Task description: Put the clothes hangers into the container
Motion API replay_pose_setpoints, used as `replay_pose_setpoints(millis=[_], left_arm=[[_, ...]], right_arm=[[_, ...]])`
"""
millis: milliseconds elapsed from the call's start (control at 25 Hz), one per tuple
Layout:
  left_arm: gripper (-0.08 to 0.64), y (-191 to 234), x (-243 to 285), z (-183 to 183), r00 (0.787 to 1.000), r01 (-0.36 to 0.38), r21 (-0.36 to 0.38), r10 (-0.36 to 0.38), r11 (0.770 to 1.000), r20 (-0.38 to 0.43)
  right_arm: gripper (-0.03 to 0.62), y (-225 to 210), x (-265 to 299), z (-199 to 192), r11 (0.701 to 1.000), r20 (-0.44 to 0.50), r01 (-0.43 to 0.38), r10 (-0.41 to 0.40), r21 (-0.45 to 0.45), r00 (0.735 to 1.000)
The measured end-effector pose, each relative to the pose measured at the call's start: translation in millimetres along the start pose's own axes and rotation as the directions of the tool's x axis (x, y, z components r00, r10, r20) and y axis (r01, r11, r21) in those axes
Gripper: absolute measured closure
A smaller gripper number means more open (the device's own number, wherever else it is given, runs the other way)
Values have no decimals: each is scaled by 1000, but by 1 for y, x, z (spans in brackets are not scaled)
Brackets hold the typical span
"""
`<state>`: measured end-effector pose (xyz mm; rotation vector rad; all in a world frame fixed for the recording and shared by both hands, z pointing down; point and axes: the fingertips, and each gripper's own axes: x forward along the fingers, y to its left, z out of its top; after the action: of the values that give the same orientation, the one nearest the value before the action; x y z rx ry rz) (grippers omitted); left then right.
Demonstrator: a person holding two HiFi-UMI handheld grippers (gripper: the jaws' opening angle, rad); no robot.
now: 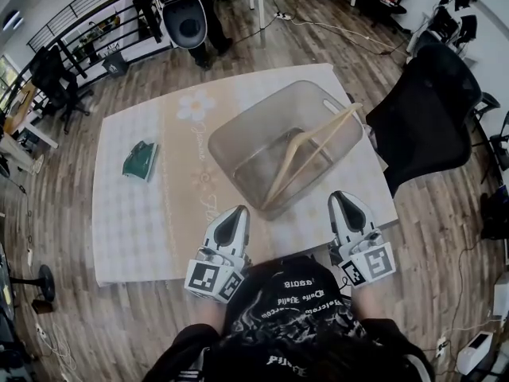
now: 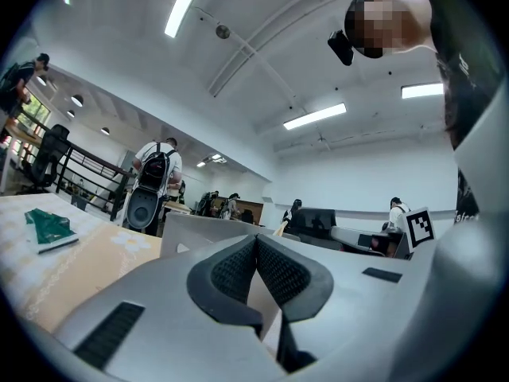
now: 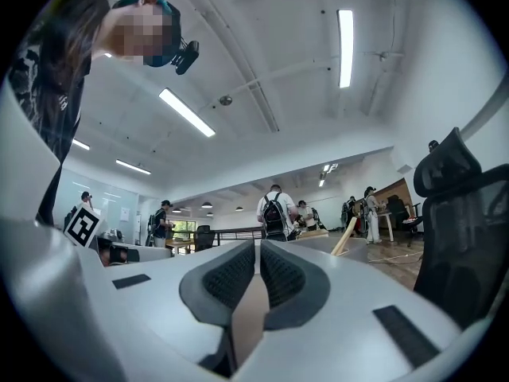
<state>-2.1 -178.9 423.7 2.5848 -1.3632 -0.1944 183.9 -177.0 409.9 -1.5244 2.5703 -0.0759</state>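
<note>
A translucent grey container (image 1: pixel 254 104) stands on the table right of centre. Wooden clothes hangers (image 1: pixel 314 153) lie in it; one leans on the right rim and sticks out over it. That hanger's tip (image 3: pixel 345 235) also shows in the right gripper view. My left gripper (image 1: pixel 234 213) (image 2: pixel 256 245) hovers at the table's front edge, just short of the container's near corner, shut and empty. My right gripper (image 1: pixel 343 199) (image 3: pixel 259 249) is to the right of that corner. Its pads are together with nothing between them.
A folded green item (image 1: pixel 140 160) lies on the patterned tablecloth (image 1: pixel 127 213) at the left. A black office chair (image 1: pixel 421 110) stands close to the table's right side. A person with a backpack (image 1: pixel 187 10) stands beyond the far edge.
</note>
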Motion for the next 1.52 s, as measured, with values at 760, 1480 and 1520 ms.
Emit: replay_pose_setpoints(millis=[760,1480,1520], left_arm=[[540,-6,-8,-8,1000,-4,28,4,1000,-23],[540,3,4,-14,998,-28,49,30,998,-48],[540,4,5,-14,998,-30,49,33,998,-49]], right_arm=[[584,-1,-8,6,998,5,21,-21,52,1000],[584,-18,7,-10,1000,-80,29,-29,1,996],[584,-20,7,-11,999,-85,32,-32,-6,996]])
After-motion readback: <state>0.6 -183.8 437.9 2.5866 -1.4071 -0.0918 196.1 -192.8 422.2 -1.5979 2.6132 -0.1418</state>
